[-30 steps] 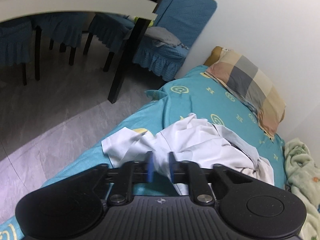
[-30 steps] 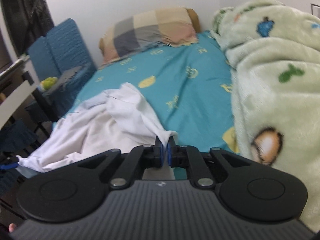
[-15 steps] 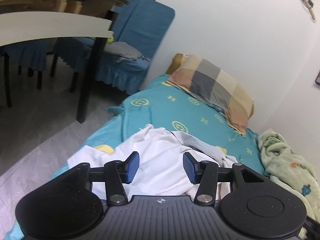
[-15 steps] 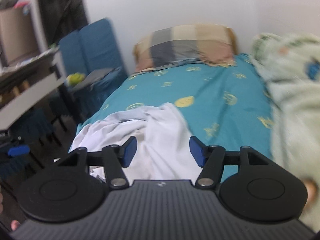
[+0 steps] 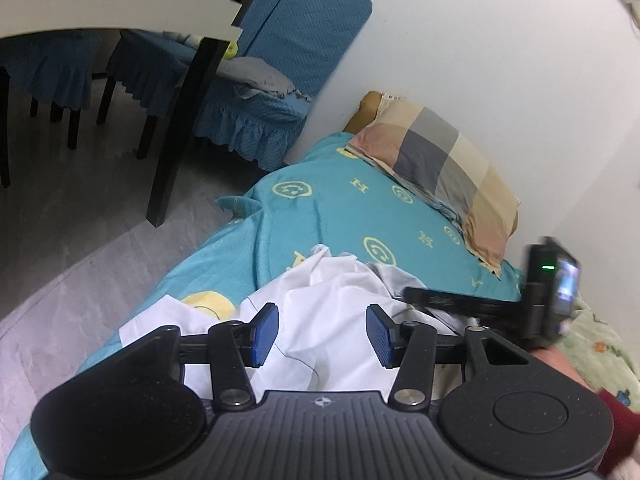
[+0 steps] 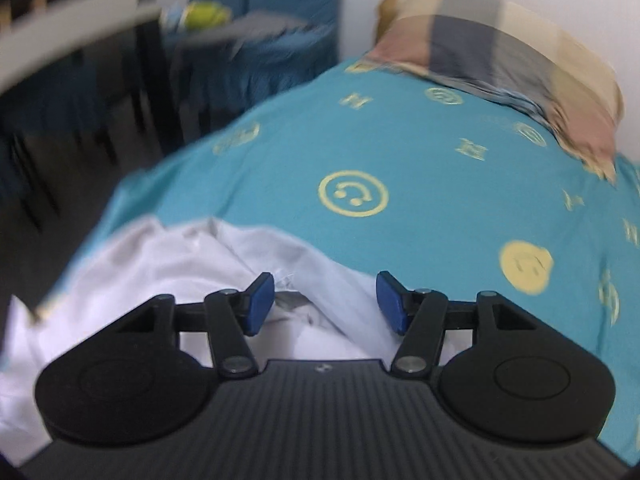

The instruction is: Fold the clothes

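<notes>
Just ahead of & below both tongs, the white garment [image 5: 320, 320] lies bunched on the bed [image 5: 360, 208], long axis running left-right across them; left tongs [image 5: 322, 336] & right tongs [image 6: 325, 304] both gape, gripping nothing, about equally near.

Both wrist views low, close over white garment [image 5: 328, 320], facing pillow [image 6: 500, 36]; share bedsheet [image 5: 340, 208].

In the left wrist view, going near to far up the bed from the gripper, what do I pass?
Left gripper, open → white garment → teal sheet → checked pillow → wall.
</notes>
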Demonstrator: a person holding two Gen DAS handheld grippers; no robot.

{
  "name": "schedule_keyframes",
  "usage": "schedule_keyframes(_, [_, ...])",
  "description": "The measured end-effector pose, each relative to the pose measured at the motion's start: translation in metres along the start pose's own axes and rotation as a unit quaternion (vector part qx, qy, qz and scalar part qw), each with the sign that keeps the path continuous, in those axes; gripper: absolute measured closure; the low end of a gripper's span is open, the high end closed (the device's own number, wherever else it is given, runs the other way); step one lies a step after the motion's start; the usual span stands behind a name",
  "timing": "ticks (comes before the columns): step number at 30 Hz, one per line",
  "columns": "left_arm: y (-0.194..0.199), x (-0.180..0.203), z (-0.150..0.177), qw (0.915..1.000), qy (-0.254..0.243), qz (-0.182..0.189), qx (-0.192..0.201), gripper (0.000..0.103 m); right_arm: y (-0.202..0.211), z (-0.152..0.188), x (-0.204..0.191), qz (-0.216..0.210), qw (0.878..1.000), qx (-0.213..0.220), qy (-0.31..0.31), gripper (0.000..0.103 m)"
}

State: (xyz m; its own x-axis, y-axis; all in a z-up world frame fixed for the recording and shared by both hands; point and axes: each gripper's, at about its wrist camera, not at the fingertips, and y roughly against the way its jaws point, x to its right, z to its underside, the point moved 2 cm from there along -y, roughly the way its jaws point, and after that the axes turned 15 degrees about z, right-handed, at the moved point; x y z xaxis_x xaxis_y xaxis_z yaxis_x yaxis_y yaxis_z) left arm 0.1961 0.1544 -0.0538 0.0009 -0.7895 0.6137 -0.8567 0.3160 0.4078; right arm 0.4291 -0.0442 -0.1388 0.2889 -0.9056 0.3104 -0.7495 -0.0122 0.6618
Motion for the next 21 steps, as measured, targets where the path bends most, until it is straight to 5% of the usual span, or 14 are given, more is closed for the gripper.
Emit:
schedule_keyframes(1, [-0.003,-0.003,0.0,1.0,0.002,0.0,-0.002,0.052,-0.004,-0.001,-0.004,0.012,1.0,-0.001,0.016,0.062])
schedule_keyframes(2, [-0.006,-0.005,-0.001,1.0,0.005,0.001,-0.004,0.052,-0.006,-0.001,-0.005,0.023,0.999,-0.001,0.023,0.086])
schedule_keyframes(3, [-0.008,-0.007,-0.001,0.9999,0.009,0.004,-0.006,0.052,-0.003,-0.001,-0.003,0.027,0.999,0.003,0.016,0.093])
schedule_keyframes(10, [-0.002,0.002,-0.001,0.9994,0.003,0.033,0.007,0.052,0.098,0.005,0.061,-0.002,0.99,0.067,-0.126,0.096])
schedule_keyframes(17, [0.012,0.031,0.008,0.9961,-0.044,0.076,0.01,0.052,0.232,0.056,0.131,-0.018,0.96,0.148,-0.236,0.096])
schedule_keyframes(21, [0.02,0.057,0.026,0.9906,-0.082,0.109,-0.005,0.051,0.284,0.103,0.17,-0.033,0.932,0.183,-0.312,0.096])
